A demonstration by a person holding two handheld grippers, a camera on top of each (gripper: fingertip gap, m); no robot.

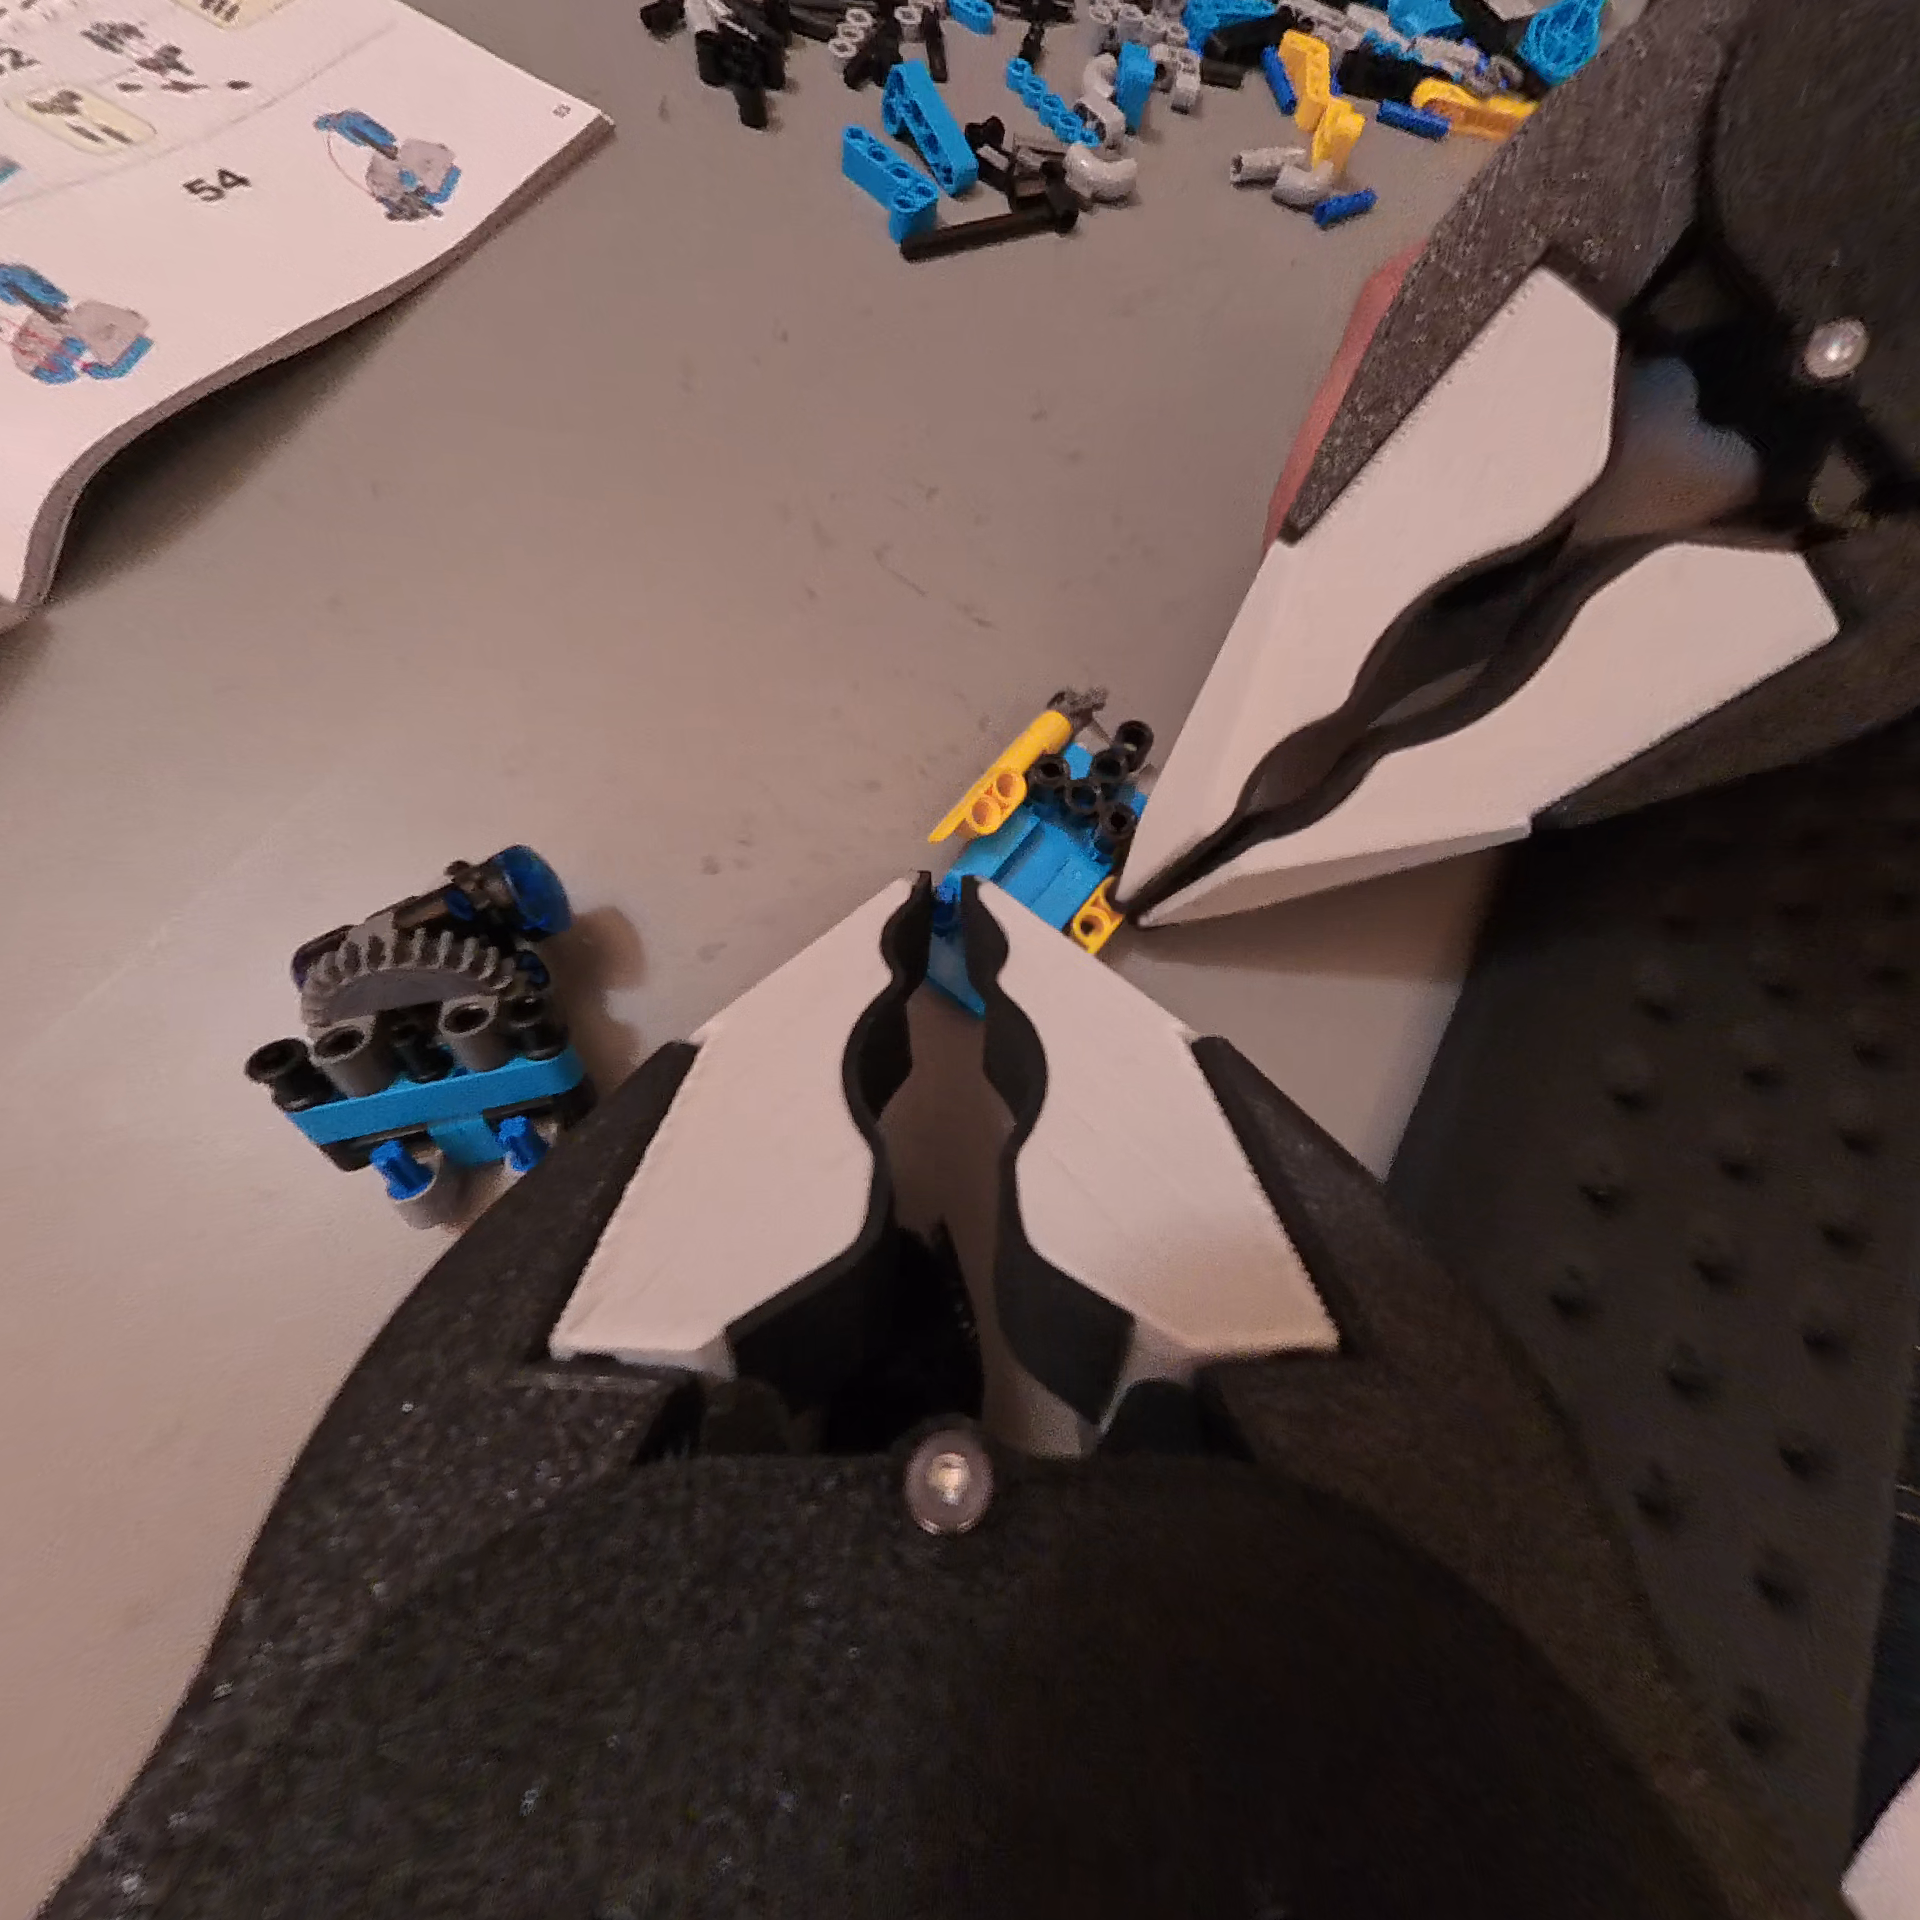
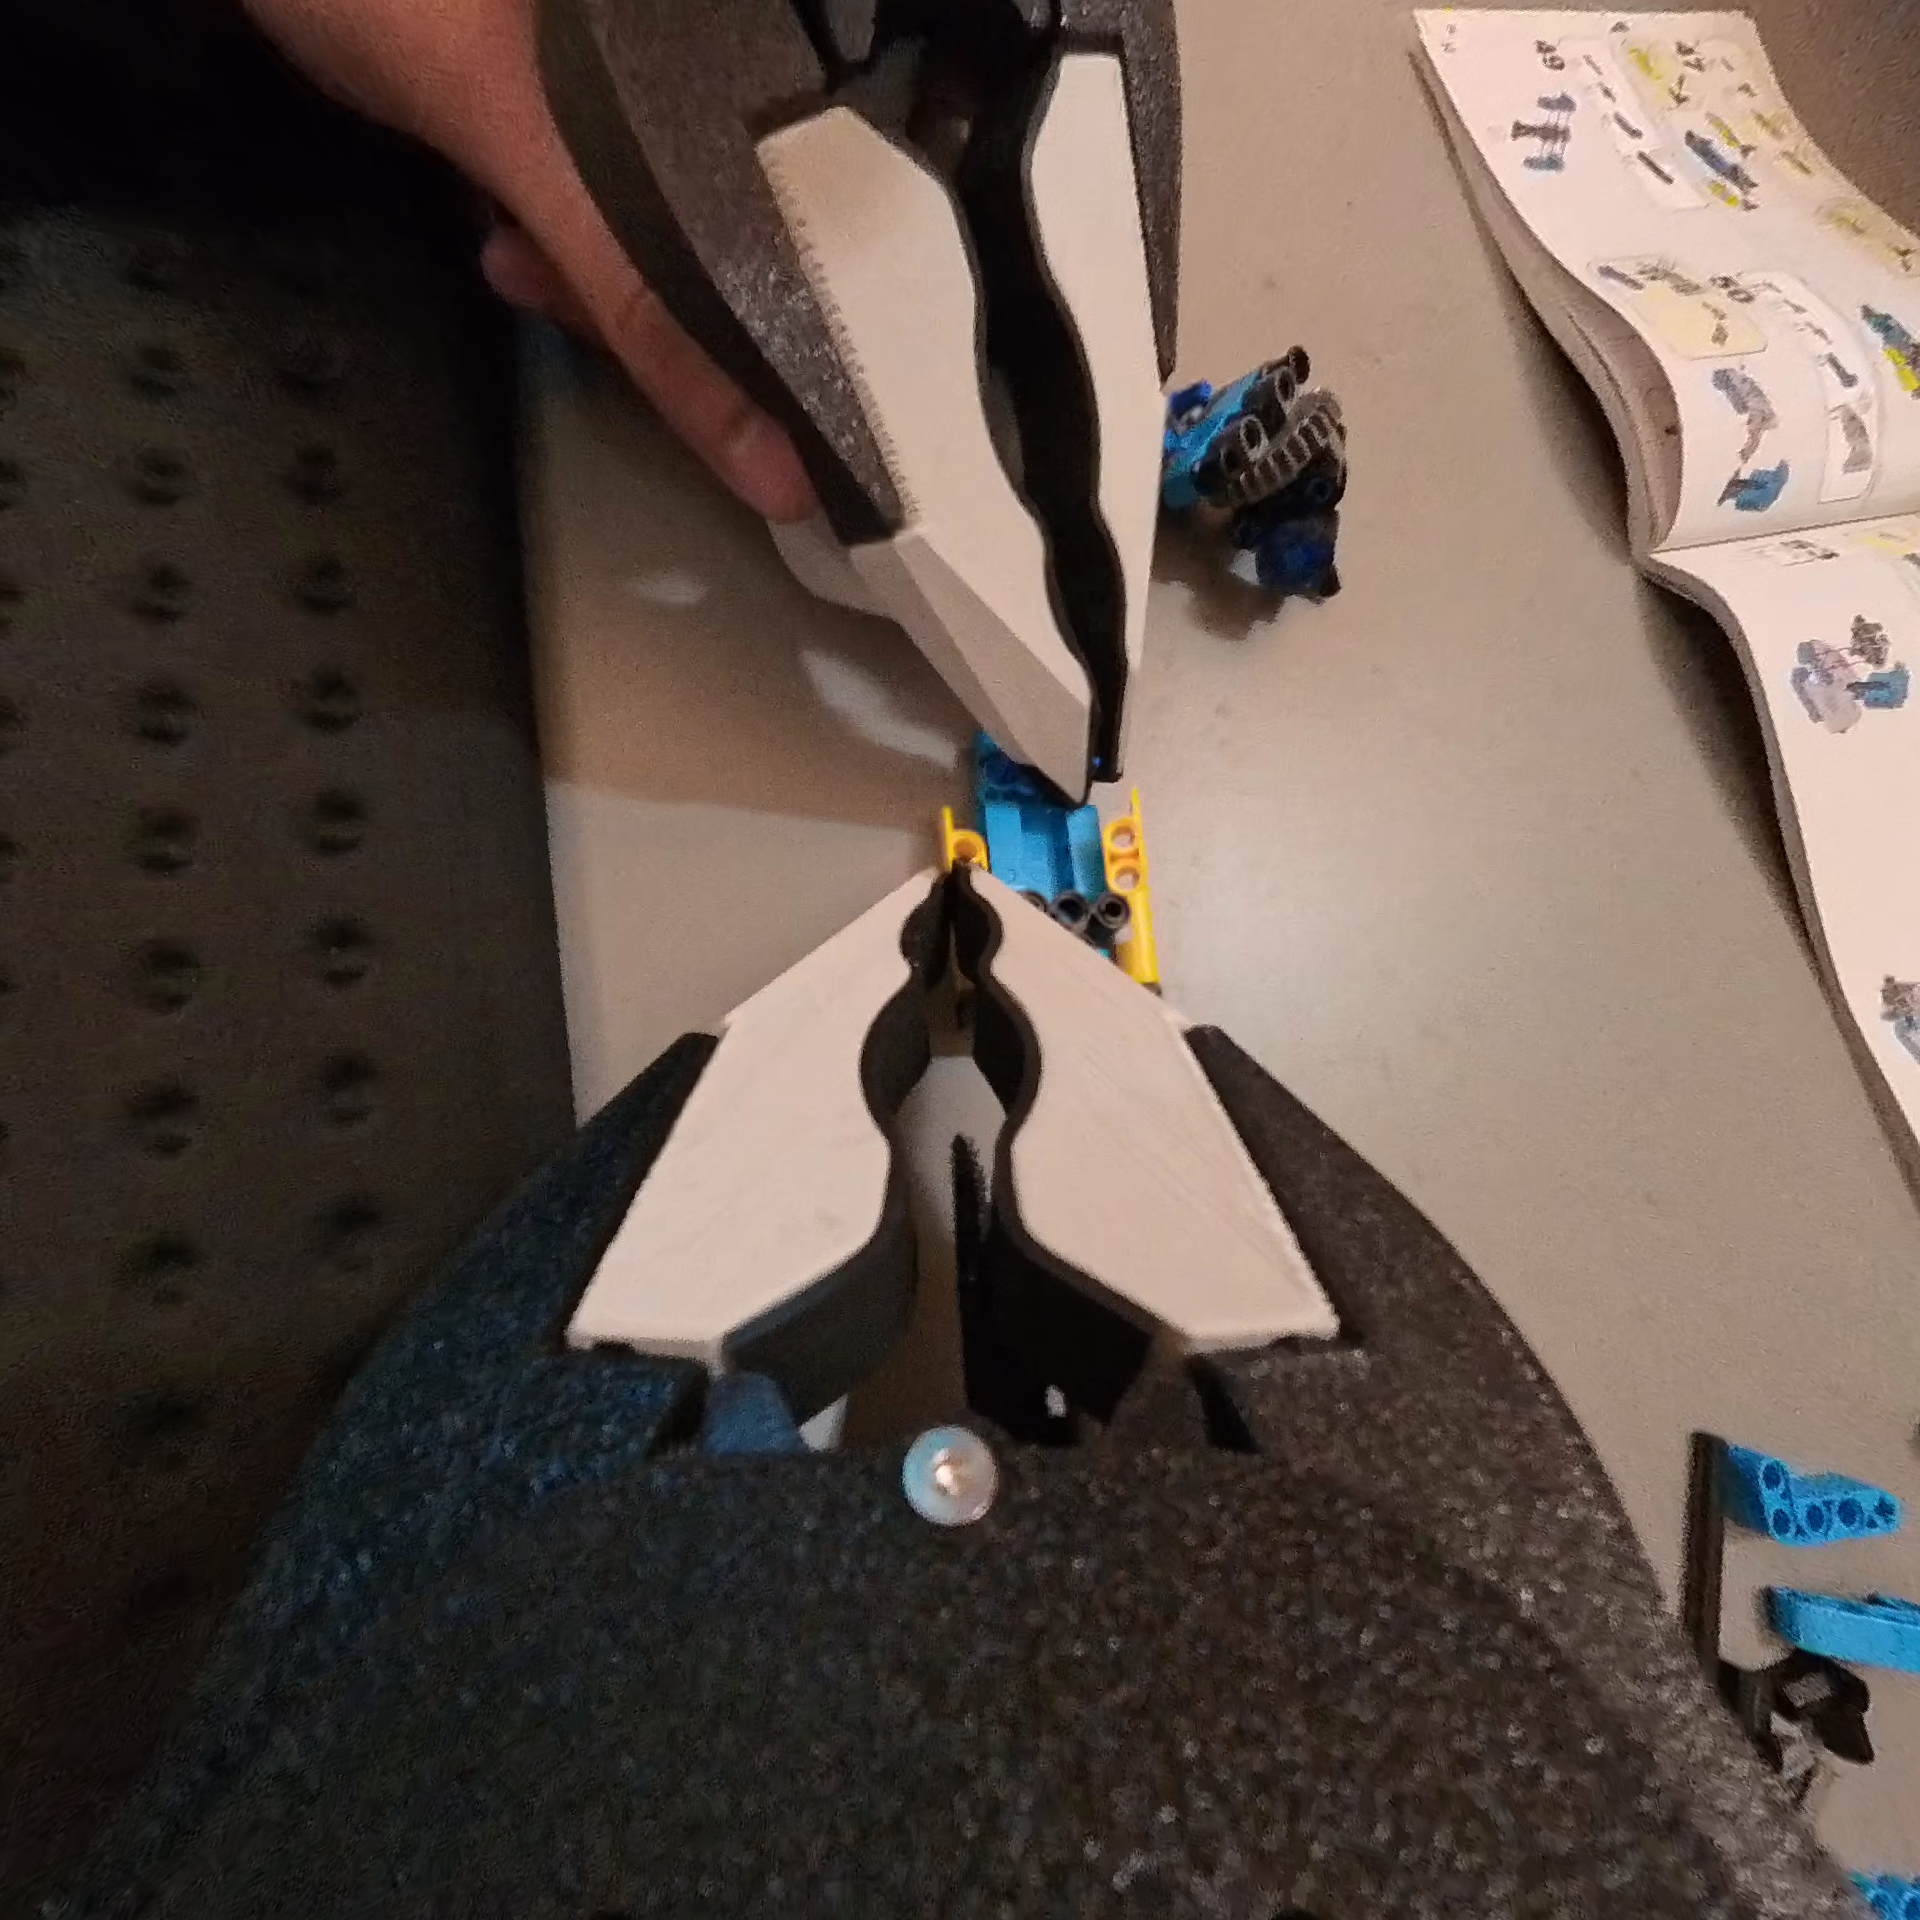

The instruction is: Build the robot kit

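Both grippers meet over a small blue and yellow brick assembly point(image 1: 1049, 842) lying on the grey counter point(image 1: 675, 582). Left gripper point(image 1: 943, 883): jaws nearly closed, pinching the assembly's blue end. Right gripper point(image 2: 954, 875): jaws almost fully together, tips gripping a yellow piece at the assembly's other end. A hand point(image 2: 623, 281) shows behind the left gripper in the right wrist view. Just left of the left gripper sits a second small build with a grey gear point(image 1: 426, 1023), apart from both grippers. Farther off lie an open instruction booklet point(image 1: 239, 208) and a scattered pile of loose bricks point(image 1: 1091, 94).
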